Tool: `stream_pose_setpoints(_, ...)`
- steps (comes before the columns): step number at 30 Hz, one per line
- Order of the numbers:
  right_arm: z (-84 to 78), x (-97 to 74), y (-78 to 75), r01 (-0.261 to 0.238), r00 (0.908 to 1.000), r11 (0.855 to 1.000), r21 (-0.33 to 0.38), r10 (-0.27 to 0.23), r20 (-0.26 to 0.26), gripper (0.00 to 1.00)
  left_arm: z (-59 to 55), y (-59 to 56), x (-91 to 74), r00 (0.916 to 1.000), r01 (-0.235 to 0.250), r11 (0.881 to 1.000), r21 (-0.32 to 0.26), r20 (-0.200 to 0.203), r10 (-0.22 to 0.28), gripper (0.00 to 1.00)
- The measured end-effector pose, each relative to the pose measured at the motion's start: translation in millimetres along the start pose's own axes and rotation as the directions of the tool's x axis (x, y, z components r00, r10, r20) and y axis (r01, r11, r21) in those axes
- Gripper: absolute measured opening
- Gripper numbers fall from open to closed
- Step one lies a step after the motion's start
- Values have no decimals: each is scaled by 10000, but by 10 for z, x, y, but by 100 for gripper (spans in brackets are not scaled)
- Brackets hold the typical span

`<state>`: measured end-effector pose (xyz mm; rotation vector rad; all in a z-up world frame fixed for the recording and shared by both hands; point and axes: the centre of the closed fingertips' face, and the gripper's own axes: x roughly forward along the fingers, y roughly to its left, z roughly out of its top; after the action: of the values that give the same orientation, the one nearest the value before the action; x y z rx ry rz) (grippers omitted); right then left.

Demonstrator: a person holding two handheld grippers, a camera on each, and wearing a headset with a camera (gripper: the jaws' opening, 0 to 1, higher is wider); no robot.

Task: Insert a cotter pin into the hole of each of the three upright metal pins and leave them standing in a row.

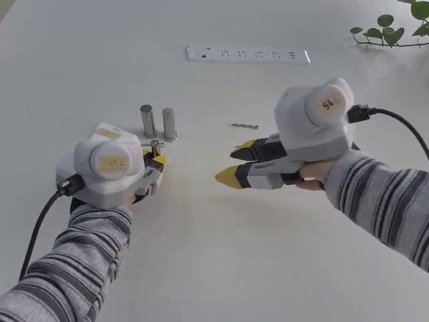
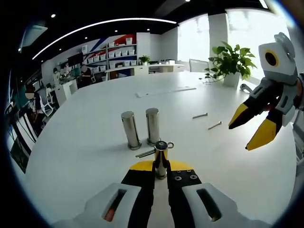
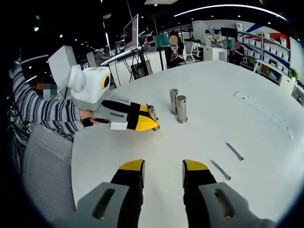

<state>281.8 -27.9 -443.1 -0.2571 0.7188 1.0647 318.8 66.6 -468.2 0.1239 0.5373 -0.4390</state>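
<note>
Tabletop [image 1: 201, 255] white; office [image 2: 71, 66], seemingly, beyond

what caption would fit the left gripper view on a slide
Left gripper shut on an upright metal pin with a cotter pin crossing its top, two bare pins standing behind, right gripper open

Round yellow sticker [image 1: 328, 104] on right gripper [image 1: 228, 165]: digits, apparently "56", partly legible; second yellow sticker [image 1: 115, 163] on left gripper [image 1: 155, 161]: characters unreadable
</note>
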Motion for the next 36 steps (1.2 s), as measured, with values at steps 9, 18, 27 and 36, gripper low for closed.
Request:
stream_pose_setpoints(9, 1, -1, -23, 159, 9999, 9998, 105, -159, 26, 27, -16, 20, 5, 10000, -43, 9999, -138, -60, 42, 11)
stream_pose_setpoints(18, 136, 46, -110, 500, 9979, 9987, 13, -500, 406, 28, -72, 57, -33, 9997, -8, 10000, -77, -264, 6, 23)
stream_pose_setpoints(27, 402, 226, -195, 725, 9922, 9973, 140, -736, 1007, 29, -46, 81, -202, 9997, 241, 9994, -229, 45, -240, 39)
stream_pose_setpoints(36, 675, 467, -244, 865, 9818, 9963, -11, -850, 1696, 30, 16, 61, -364, 9978, 554, 9976, -421, 395, -538, 55)
